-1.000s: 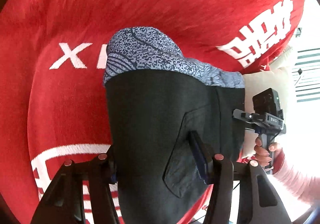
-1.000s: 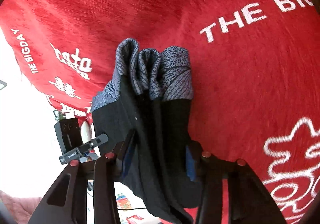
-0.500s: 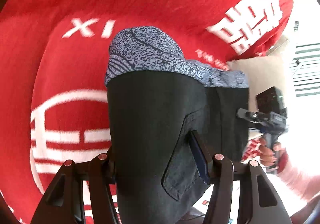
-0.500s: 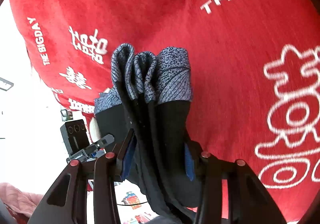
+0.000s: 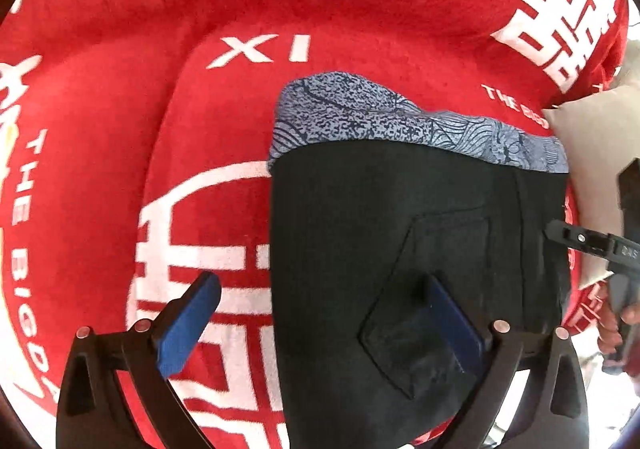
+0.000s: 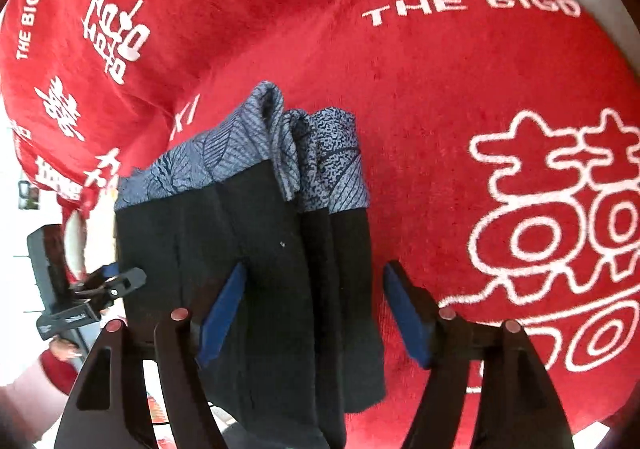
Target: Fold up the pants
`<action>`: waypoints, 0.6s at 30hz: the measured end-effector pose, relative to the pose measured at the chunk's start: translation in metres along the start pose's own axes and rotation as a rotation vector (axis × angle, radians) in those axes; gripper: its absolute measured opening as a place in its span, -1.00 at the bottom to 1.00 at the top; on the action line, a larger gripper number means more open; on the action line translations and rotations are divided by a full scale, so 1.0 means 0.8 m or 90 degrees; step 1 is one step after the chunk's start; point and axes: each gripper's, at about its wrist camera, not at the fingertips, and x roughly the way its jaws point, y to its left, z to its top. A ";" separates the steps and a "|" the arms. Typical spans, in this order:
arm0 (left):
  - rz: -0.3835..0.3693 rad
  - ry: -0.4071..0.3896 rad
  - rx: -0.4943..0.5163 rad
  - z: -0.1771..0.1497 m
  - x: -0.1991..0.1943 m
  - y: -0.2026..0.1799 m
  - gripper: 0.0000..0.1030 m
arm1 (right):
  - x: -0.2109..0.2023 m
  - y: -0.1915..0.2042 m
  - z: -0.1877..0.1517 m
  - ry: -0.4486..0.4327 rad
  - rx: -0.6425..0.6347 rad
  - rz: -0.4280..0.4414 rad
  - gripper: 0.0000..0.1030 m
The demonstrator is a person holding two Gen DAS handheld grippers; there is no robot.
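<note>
Folded pants (image 5: 400, 233): pocket in left view, stacked cuffs in right. Left tool (image 5: 320, 313), right tool (image 6: 316, 309): jaws opening, released. Red blanket (image 6: 440, 89) beneath.

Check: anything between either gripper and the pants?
Nothing visible. The pants lie folded on the red blanket, directly between the opening fingers of the left gripper and the right gripper. No other object overlaps them.
</note>
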 end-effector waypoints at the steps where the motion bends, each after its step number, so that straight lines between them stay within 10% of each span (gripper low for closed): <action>1: 0.012 -0.001 0.001 -0.002 -0.003 -0.003 0.98 | -0.003 0.006 -0.002 -0.003 0.001 -0.022 0.49; 18: 0.160 -0.012 0.049 -0.050 -0.085 -0.066 0.98 | -0.085 0.069 -0.075 -0.025 0.032 -0.166 0.99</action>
